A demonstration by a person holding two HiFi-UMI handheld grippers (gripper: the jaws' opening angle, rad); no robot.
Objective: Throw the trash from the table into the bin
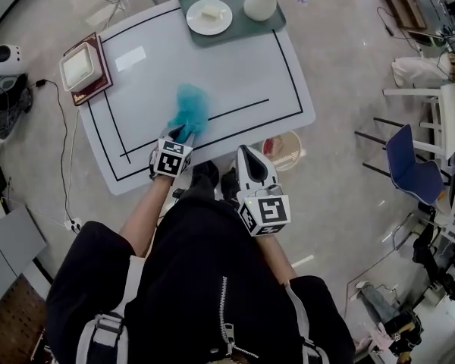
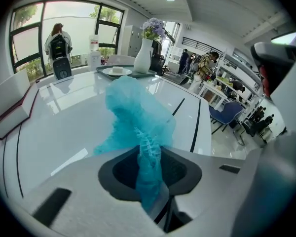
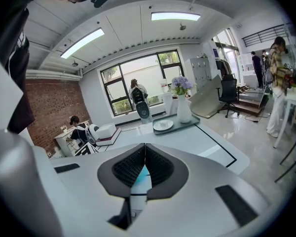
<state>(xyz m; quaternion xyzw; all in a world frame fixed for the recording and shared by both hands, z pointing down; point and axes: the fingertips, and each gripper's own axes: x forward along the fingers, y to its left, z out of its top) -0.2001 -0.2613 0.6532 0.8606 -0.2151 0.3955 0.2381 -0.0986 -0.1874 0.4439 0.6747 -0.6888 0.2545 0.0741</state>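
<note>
while l gripper (image 1: 183,133) jaws clamp teal trash (image 1: 189,111), r gripper (image 1: 246,152) jaws closed, bin (image 1: 292,155) nearby

You have teal trash (image 1: 189,112) on a white bench (image 1: 235,74) ruled with black lines. Your left hand-held gripper (image 1: 183,133) and right hand-held gripper (image 1: 246,152) are white, with black-and-white square markers on their cubes. The tray (image 1: 246,25) is grey-green, the plate (image 1: 209,17) white, the chair (image 1: 409,169) blue.
</note>
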